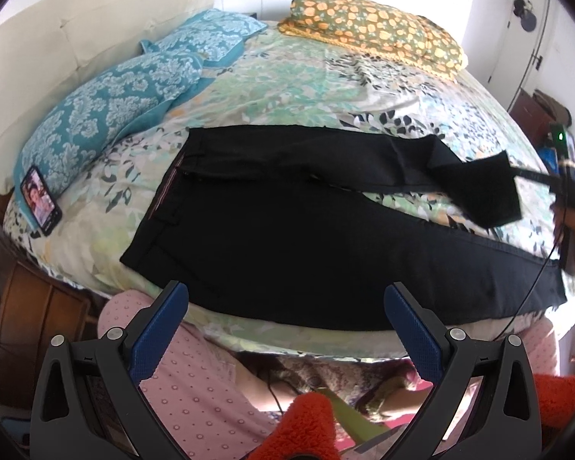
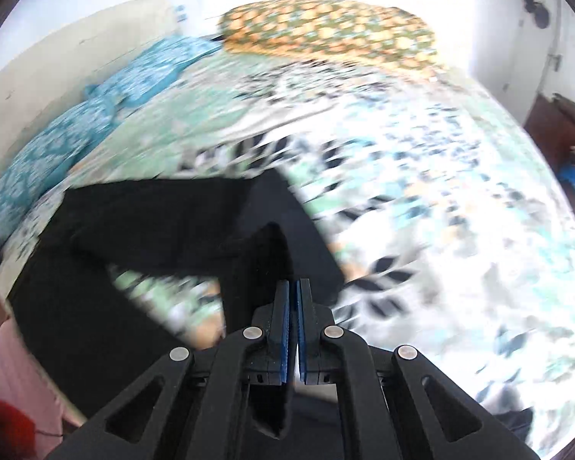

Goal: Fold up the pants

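Bed (image 1: 306,76) w/ floral sheet fills both views; headboard (image 1: 76,27) at left, two teal pillows (image 1: 107,92) along it, phone (image 1: 41,200) near the left edge, folded orange quilt (image 1: 372,27) at the far side. Sheet lies bare beyond the pants and to the right. Black pants (image 1: 287,237) lie flat near the front edge, waistband to the left; near leg runs right to the bed edge. Far leg's end is lifted off the sheet, folded back. Right gripper (image 2: 293,287): jaws clamped on that leg end. Left gripper (image 1: 285,295): jaws wide apart, above the front edge, holding nothing. Right view is blurred.
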Tool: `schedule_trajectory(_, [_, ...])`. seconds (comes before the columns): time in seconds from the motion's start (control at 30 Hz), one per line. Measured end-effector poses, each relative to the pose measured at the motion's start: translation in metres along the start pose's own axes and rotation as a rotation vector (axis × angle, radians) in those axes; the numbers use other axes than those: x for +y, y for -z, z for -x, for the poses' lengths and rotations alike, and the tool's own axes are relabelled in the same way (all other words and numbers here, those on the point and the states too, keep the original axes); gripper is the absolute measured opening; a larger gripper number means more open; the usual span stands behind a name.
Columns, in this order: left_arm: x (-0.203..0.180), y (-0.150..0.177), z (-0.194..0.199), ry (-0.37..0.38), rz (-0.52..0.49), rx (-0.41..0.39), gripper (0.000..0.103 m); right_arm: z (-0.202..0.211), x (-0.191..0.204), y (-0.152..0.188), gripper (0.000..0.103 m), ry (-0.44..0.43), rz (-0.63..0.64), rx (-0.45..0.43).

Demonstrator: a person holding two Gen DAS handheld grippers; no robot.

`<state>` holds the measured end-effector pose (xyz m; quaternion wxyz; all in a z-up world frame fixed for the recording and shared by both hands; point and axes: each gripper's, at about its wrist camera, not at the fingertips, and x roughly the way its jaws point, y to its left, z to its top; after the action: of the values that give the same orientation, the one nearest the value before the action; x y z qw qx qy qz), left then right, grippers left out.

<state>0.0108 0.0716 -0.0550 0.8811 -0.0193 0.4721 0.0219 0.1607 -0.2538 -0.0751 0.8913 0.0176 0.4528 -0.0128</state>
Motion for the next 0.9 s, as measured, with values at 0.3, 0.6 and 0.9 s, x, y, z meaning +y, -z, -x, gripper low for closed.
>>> schedule_trajectory(0.3, [0.005, -0.003, -0.007, -0.022, 0.04, 0.035, 0.102, -0.011, -0.05, -0.02, 0.003, 0.059, -0.018, 0.027])
schedule_trajectory(0.6, [-0.022, -0.009, -0.015, -0.044, -0.072, 0.056, 0.102, -0.013, -0.129, -0.082, 0.003, 0.288, -0.002, -0.026])
schedule_trajectory(0.9, [-0.031, -0.021, -0.025, -0.104, -0.089, 0.09, 0.102, -0.063, -0.194, -0.101, 0.003, 0.39, -0.083, 0.034])
